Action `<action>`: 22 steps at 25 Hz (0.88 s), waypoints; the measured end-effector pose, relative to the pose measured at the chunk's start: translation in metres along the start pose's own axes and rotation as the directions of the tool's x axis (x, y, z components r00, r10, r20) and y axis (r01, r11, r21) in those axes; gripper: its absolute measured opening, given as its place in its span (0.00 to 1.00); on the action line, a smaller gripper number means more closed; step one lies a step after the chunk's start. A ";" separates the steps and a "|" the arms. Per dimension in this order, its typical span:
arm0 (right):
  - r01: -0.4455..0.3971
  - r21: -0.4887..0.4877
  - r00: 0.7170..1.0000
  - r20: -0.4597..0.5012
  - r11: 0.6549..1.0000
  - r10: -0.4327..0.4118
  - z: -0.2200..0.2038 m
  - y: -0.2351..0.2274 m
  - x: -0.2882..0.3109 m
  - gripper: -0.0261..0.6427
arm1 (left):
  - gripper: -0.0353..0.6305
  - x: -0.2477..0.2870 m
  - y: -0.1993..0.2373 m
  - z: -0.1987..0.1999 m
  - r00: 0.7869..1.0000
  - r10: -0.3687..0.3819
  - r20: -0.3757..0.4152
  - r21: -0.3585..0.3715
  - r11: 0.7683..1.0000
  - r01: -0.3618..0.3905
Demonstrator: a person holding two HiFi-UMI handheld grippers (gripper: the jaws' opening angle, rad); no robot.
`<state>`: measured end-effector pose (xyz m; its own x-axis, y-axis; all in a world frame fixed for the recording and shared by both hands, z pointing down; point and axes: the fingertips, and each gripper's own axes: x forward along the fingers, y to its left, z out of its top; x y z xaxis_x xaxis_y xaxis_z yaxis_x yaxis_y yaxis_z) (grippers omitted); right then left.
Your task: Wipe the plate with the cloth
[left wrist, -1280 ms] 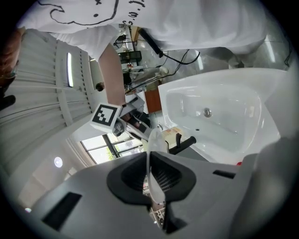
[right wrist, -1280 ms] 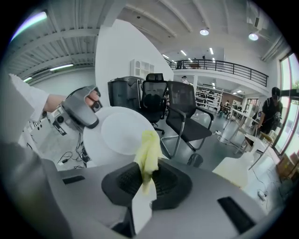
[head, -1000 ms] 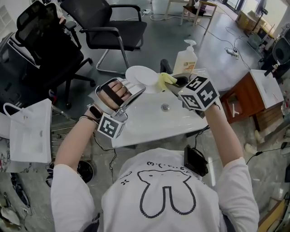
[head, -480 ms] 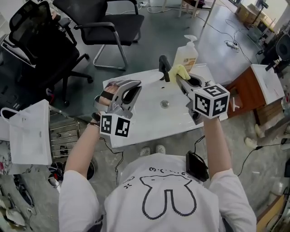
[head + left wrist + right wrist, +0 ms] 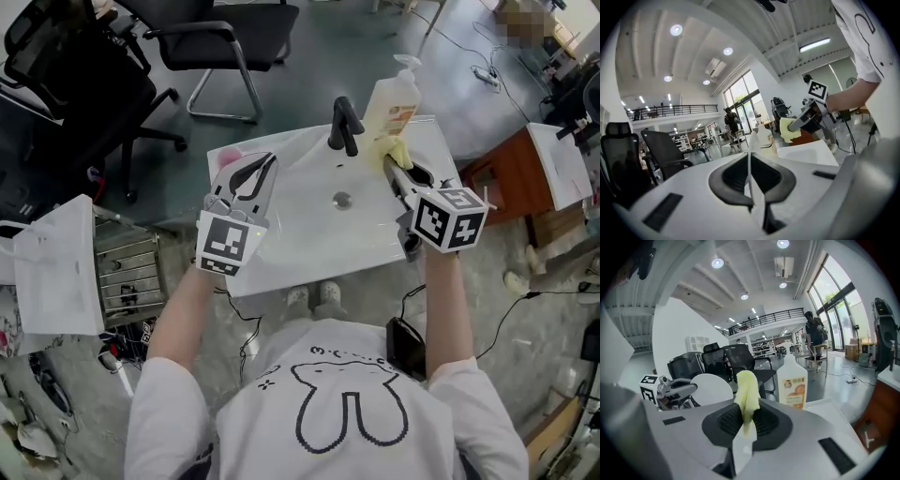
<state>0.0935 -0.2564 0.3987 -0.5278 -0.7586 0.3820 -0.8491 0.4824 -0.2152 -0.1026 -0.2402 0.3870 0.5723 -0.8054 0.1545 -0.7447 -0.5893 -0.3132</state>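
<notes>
Over the sink (image 5: pixel 309 234), your left claw (image 5: pixel 750 164) pinches the rim of the stiff, fragile plate (image 5: pixel 712 387); your right claw (image 5: pixel 747 416) clamps the limp cloth (image 5: pixel 747 390).

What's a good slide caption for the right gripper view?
Right gripper clamps a yellow cloth, facing the white plate held in the left gripper, soap bottle behind.

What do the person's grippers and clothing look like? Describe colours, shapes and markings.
The left gripper and right gripper have silver-grey shells with black ribbed pads. Each carries a white cube printed with black square markers. The person wears a white short-sleeved T-shirt with a black outline drawing.
</notes>
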 end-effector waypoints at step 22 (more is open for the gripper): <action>0.075 0.172 0.977 -0.212 0.982 -0.037 -0.123 -0.032 0.021 0.11 | 0.08 0.048 -0.076 -0.186 0.921 -0.230 -0.314 -0.740 0.667 -0.085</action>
<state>0.1125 -0.2343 0.5241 -0.4795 -0.6658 0.5716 -0.8770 0.3419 -0.3375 -0.0823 -0.2453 0.5927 0.5907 -0.6268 0.5081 -0.7998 -0.3719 0.4711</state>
